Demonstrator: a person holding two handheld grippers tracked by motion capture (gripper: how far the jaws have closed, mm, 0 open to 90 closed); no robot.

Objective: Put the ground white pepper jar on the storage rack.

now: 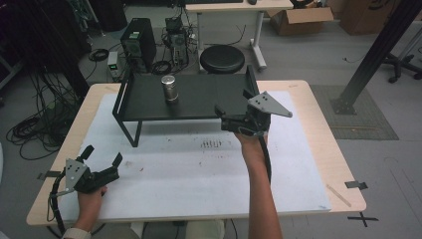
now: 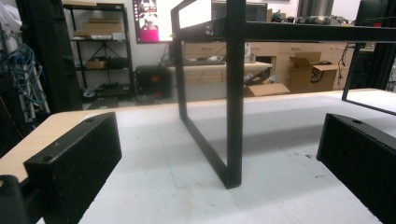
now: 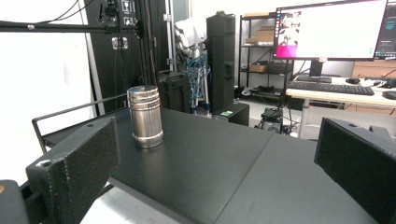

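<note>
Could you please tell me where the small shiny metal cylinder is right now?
The small shiny metal cylinder stands upright on the black raised metal shelf, left of its middle in the high view, well left of the open right gripper.

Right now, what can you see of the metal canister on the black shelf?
The metal canister is a short steel-looking cylinder, shiny, with grooved bands near its top and a slightly wider base ring. It stands upright on the black shelf, left of the shelf's middle in the high view. Nothing else touches it; the right gripper is at the shelf's right end, fingers open and apart from it.
</note>
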